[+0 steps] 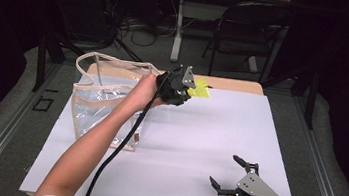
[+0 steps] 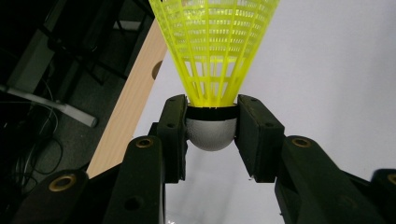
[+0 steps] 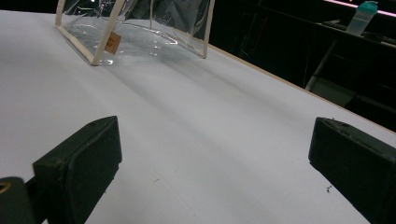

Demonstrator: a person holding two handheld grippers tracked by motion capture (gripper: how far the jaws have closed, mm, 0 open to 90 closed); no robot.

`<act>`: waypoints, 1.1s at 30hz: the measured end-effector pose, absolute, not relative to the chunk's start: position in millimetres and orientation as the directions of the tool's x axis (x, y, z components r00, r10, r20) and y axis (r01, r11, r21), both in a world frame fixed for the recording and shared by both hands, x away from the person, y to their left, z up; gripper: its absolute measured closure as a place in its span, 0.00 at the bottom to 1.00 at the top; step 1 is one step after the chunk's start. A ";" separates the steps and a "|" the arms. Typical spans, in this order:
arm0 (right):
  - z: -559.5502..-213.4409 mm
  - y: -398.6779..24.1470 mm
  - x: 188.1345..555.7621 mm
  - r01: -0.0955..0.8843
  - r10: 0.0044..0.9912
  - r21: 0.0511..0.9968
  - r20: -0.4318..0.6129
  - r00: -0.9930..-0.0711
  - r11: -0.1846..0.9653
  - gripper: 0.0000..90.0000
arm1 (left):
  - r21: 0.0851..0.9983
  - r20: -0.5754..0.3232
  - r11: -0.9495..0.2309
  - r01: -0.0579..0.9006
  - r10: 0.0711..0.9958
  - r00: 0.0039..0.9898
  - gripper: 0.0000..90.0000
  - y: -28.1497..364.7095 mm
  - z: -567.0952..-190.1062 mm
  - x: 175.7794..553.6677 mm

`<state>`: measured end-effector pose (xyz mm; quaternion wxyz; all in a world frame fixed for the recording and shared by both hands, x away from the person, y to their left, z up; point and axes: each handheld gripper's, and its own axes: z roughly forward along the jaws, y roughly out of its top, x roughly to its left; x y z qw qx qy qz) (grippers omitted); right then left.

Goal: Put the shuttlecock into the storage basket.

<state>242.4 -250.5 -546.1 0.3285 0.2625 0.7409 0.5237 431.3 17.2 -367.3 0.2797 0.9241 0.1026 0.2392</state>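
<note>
Yellow plastic mesh shuttlecock (image 2: 212,46), glossy clear plastic bag (image 1: 104,102), matt white table (image 1: 216,148).

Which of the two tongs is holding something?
The left tongs, clamped on the yellow shuttlecock by its rounded base; the right tongs stand wide open over the table.

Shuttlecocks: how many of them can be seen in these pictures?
1. The yellow shuttlecock is held by its white cork between the left gripper's jaws, above the far side of the table, right of the clear bag. The person's forearm covers part of the bag.
</note>
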 end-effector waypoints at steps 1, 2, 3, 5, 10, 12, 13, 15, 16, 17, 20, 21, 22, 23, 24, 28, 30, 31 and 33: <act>-546.2 -250.5 242.5 0.045 0.733 0.949 -0.212 -0.646 0.313 0.02 | 0.568 0.385 -0.821 0.055 0.325 0.864 0.72 17.7 -366.7 431.4; -546.2 -250.6 242.5 0.046 0.733 0.948 -0.211 -0.646 0.314 0.02 | 0.569 0.387 -0.821 0.056 0.327 0.862 0.72 18.4 -365.7 431.8; -546.2 -250.6 242.5 0.046 0.733 0.948 -0.211 -0.646 0.314 0.02 | 0.569 0.387 -0.821 0.056 0.327 0.862 0.72 18.4 -365.7 431.8; -546.2 -250.6 242.4 0.046 0.734 0.949 -0.210 -0.646 0.313 0.02 | 0.565 0.388 -0.823 0.055 0.324 0.863 0.72 19.2 -364.2 432.2; -546.2 -250.5 242.6 0.046 0.733 0.948 -0.212 -0.646 0.314 0.02 | 0.571 0.397 -0.820 0.053 0.331 0.856 0.72 20.7 -360.9 431.9; -546.2 -250.5 242.5 0.046 0.733 0.948 -0.212 -0.646 0.315 0.02 | 0.572 0.398 -0.819 0.049 0.330 0.856 0.72 21.5 -359.2 431.8; -546.2 -250.6 242.4 0.046 0.733 0.948 -0.212 -0.646 0.314 0.02 | 0.572 0.398 -0.819 0.049 0.330 0.856 0.72 21.5 -359.2 431.8; -546.1 -250.8 242.4 0.047 0.734 0.948 -0.211 -0.645 0.314 0.02 | 0.575 0.400 -0.817 0.049 0.333 0.854 0.72 22.3 -357.5 432.2; -546.1 -250.9 242.4 0.048 0.734 0.948 -0.211 -0.645 0.314 0.02 | 0.572 0.401 -0.818 0.050 0.333 0.853 0.72 22.8 -356.9 432.4; -546.1 -250.9 242.4 0.049 0.735 0.948 -0.211 -0.645 0.315 0.02 | 0.572 0.403 -0.819 0.050 0.333 0.853 0.72 23.2 -356.5 432.7; -546.1 -250.8 242.4 0.047 0.734 0.948 -0.211 -0.645 0.313 0.02 | 0.569 0.400 -0.820 0.055 0.334 0.854 0.72 25.0 -354.3 433.0; -546.1 -250.8 242.4 0.047 0.734 0.948 -0.211 -0.645 0.314 0.02 | 0.573 0.406 -0.818 0.054 0.341 0.848 0.72 25.5 -354.3 432.9; -546.2 -250.8 242.4 0.047 0.734 0.948 -0.211 -0.645 0.314 0.02 | 0.575 0.407 -0.817 0.053 0.342 0.847 0.72 26.2 -353.8 433.1; -546.1 -250.8 242.4 0.048 0.735 0.948 -0.210 -0.645 0.313 0.02 | 0.573 0.404 -0.817 0.055 0.341 0.849 0.72 27.0 -352.9 433.3; -546.1 -250.8 242.4 0.047 0.735 0.948 -0.211 -0.644 0.314 0.02 | 0.571 0.405 -0.819 0.056 0.341 0.848 0.72 27.8 -352.3 433.4; -546.2 -250.8 242.6 0.047 0.734 0.947 -0.214 -0.644 0.317 0.02 | 0.572 0.406 -0.818 0.057 0.344 0.847 0.72 31.2 -349.6 433.9; -546.3 -250.9 243.0 0.048 0.735 0.946 -0.216 -0.643 0.320 0.02 | 0.577 0.408 -0.814 0.059 0.350 0.843 0.72 32.9 -348.5 434.0; -546.4 -250.9 243.1 0.048 0.736 0.947 -0.214 -0.643 0.318 0.02 | 0.577 0.411 -0.815 0.058 0.351 0.841 0.72 33.8 -347.8 434.2; -546.3 -251.1 243.0 0.048 0.735 0.947 -0.215 -0.642 0.319 0.02 | 0.580 0.419 -0.813 0.056 0.356 0.835 0.72 35.5 -346.7 434.4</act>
